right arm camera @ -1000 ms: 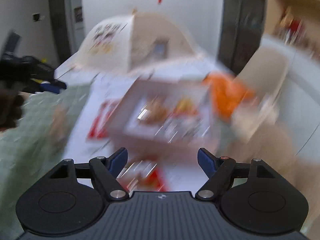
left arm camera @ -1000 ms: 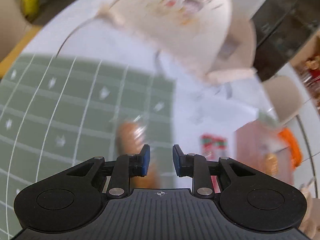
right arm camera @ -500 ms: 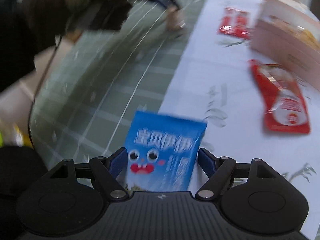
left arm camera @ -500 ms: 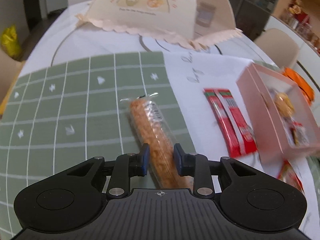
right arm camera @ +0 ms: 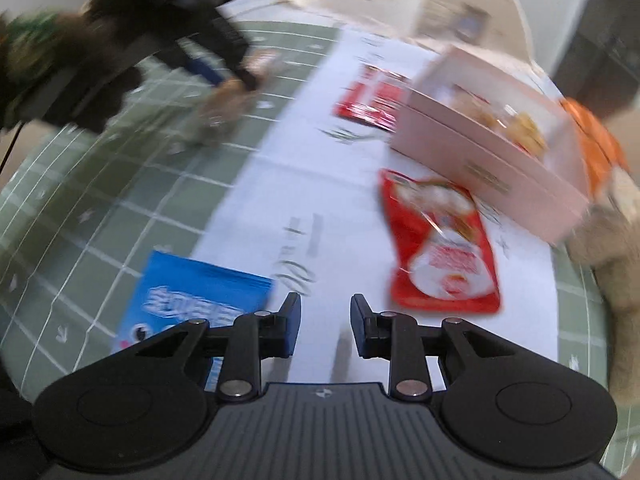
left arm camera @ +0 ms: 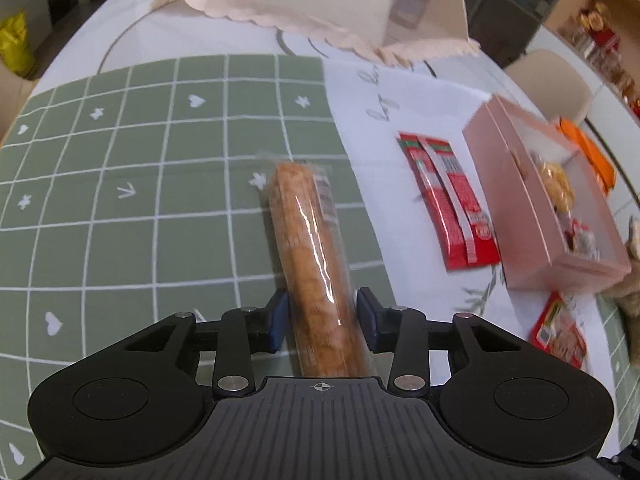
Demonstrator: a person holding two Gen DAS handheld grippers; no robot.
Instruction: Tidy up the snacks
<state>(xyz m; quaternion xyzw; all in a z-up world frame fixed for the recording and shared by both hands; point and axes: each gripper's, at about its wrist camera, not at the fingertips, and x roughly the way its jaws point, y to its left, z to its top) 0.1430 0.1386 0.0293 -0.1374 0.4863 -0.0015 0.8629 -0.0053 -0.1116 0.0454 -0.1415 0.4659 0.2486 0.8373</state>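
Your left gripper [left arm camera: 320, 316] straddles the long orange snack roll in clear wrap [left arm camera: 310, 248] lying on the green checked mat [left arm camera: 120, 216] near its right edge, jaws beside it; grip unclear. Your right gripper [right arm camera: 322, 330], slightly parted, holds nothing, just right of the blue snack packet [right arm camera: 196, 296].

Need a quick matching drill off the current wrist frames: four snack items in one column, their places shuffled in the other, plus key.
Items:
1. long cracker roll
2. blue packet
3. pink box
4. twin red sticks

Places:
A. white cloth, between green mat and the box
B. green mat, just left of the right gripper
C. between the left gripper fingers
D. right side of the table, snacks inside

Pairs: 1-C, 2-B, 3-D, 4-A
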